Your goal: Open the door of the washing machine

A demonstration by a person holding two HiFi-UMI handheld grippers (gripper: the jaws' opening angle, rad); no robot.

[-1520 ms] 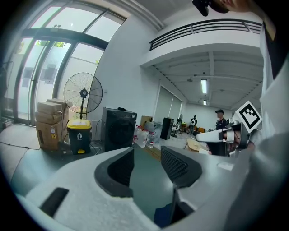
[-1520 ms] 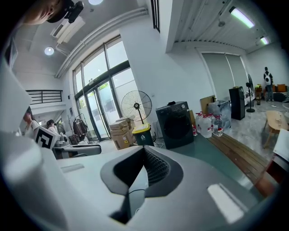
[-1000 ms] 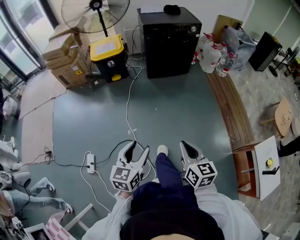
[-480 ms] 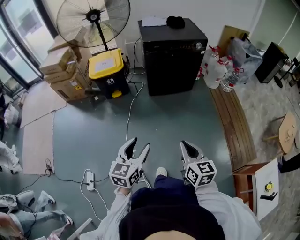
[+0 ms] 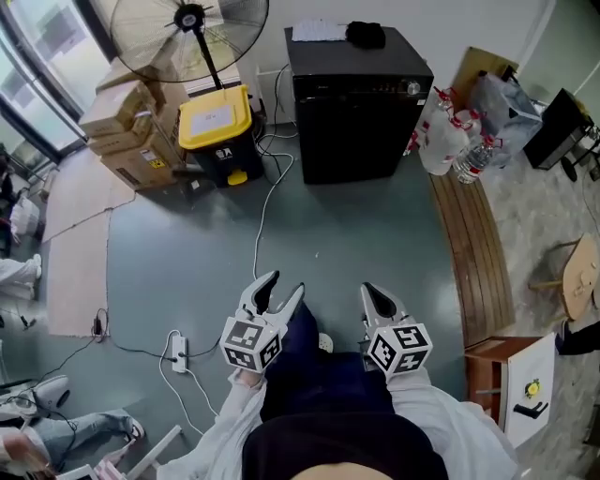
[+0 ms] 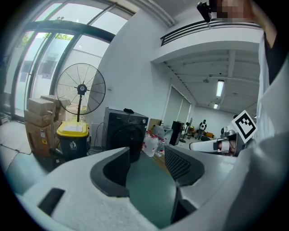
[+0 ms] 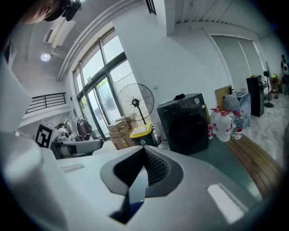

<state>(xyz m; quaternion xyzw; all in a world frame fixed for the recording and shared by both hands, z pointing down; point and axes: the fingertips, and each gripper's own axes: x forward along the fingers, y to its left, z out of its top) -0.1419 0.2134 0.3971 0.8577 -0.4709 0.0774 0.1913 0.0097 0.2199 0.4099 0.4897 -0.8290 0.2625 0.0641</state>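
The black washing machine (image 5: 361, 103) stands against the far wall, its door shut, with a dark cloth and papers on top. It also appears in the left gripper view as the washing machine (image 6: 126, 135) and in the right gripper view as the washing machine (image 7: 187, 124), with the round door (image 7: 190, 131) closed. My left gripper (image 5: 280, 289) hangs low over the grey floor, far short of the machine, jaws apart and empty. To its right, level with it, is my right gripper (image 5: 376, 298), with its jaws together and nothing held. The left gripper (image 6: 146, 155) and right gripper (image 7: 144, 151) both point toward the machine.
A yellow-lidded bin (image 5: 217, 127), cardboard boxes (image 5: 127, 131) and a standing fan (image 5: 192, 28) are left of the machine. Water bottles (image 5: 450, 141) and a long wooden board (image 5: 473, 253) lie to its right. A white cable with a power strip (image 5: 178, 349) crosses the floor.
The person has walked a little toward the machine, which now sits slightly lower and larger in the head view. Both grippers keep their poses and states.
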